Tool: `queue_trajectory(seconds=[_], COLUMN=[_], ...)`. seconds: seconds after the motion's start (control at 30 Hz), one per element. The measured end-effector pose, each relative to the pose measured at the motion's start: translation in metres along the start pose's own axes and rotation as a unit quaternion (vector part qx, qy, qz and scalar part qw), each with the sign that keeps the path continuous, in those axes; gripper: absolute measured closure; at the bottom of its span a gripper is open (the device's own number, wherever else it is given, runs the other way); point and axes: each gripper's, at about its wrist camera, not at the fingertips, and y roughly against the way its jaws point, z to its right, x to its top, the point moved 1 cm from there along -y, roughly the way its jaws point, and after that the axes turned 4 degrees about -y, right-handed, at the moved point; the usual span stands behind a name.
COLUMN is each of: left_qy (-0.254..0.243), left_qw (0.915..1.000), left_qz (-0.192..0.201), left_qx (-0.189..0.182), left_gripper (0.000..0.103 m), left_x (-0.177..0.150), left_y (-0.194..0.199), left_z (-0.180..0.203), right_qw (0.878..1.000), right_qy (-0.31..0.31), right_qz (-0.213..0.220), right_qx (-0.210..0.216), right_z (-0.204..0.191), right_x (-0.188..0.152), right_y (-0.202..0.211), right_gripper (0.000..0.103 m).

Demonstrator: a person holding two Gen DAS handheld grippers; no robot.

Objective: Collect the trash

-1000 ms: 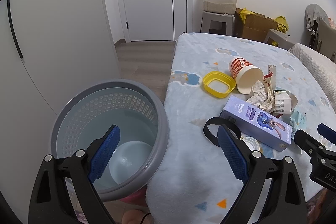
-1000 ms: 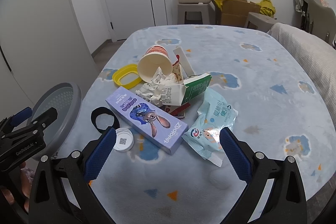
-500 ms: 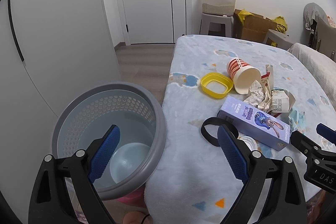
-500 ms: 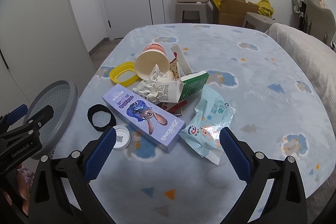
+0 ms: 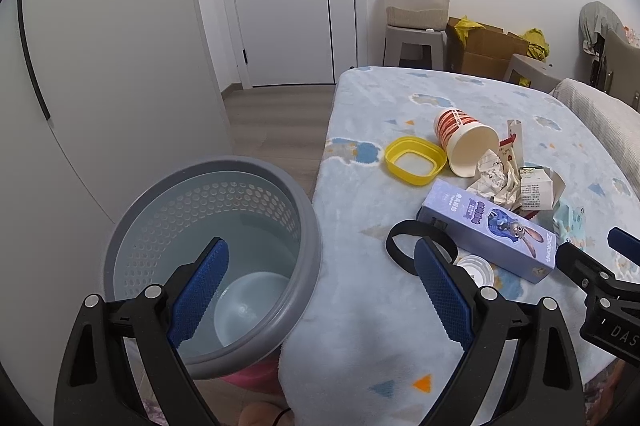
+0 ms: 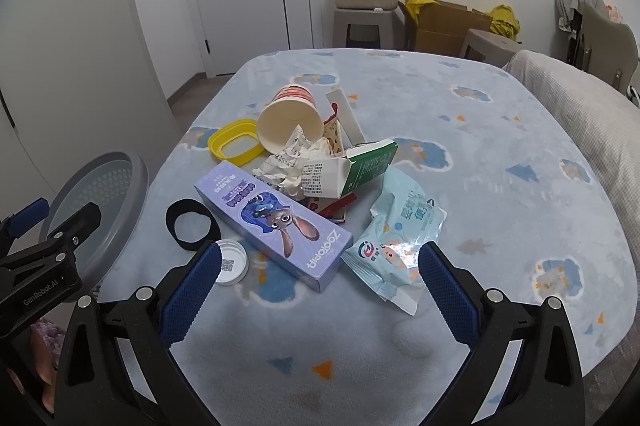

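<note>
We held both grippers spread wide and empty above the table (image 6: 520, 130). The bin (image 5: 168, 202) stood off the table's left edge, under our left gripper (image 5: 316, 290). The box (image 6: 272, 222) lay just ahead of our right gripper (image 6: 316, 290), the nearer one, its long axis running near-right to far-left. Cup (image 6: 290, 118), wrapper (image 6: 400, 230) and lid (image 6: 230, 262) lay scattered around it.
</note>
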Motion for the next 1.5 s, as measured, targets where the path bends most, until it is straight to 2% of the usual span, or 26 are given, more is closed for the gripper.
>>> queue_trajectory(seconds=[1.13, 1.5], left_qy=[0.001, 0.003], left_qw=[1.0, 1.0], left_qz=[0.002, -0.009], left_qx=[0.001, 0.001], left_gripper=[0.013, 0.013], left_x=[-0.004, -0.007], left_y=[0.002, -0.003], left_z=[-0.003, -0.006], right_qw=[1.0, 1.0], right_qy=[-0.001, -0.019], right_qz=[-0.001, -0.021], right_qx=[0.002, -0.008], right_z=[0.0, 0.025], right_x=[0.0, -0.005], right_y=[0.002, -0.006], right_gripper=[0.006, 0.006])
